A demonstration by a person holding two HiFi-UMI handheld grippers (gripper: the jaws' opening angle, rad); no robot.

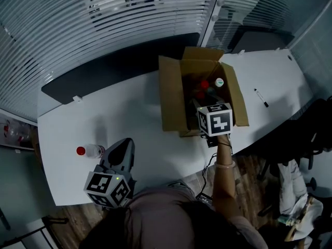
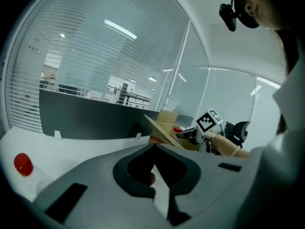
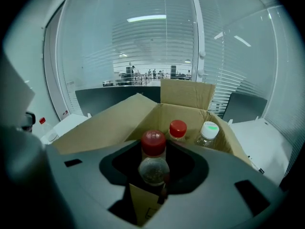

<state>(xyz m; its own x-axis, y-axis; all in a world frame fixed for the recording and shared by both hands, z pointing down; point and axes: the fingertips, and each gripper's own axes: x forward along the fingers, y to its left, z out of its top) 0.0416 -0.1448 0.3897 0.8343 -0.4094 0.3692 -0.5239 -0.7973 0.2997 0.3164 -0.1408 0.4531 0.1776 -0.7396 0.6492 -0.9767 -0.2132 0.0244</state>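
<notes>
The right gripper [image 3: 155,171] pinches a clear red-capped plastic bottle [image 3: 153,147], its base hidden in the brown cardboard box [image 3: 183,95] at frame centre, while the left gripper [image 2: 155,149] sits pressed together.

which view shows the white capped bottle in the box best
The right gripper view: the white-capped bottle shows cap and shoulder. Head view shows only its cap from above; left gripper view misses it.

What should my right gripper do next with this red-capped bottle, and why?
Probably ease it straight down: the right gripper is shut on the red-capped bottle in the open box, two other bottles stand just behind, and its base is hidden.
</notes>
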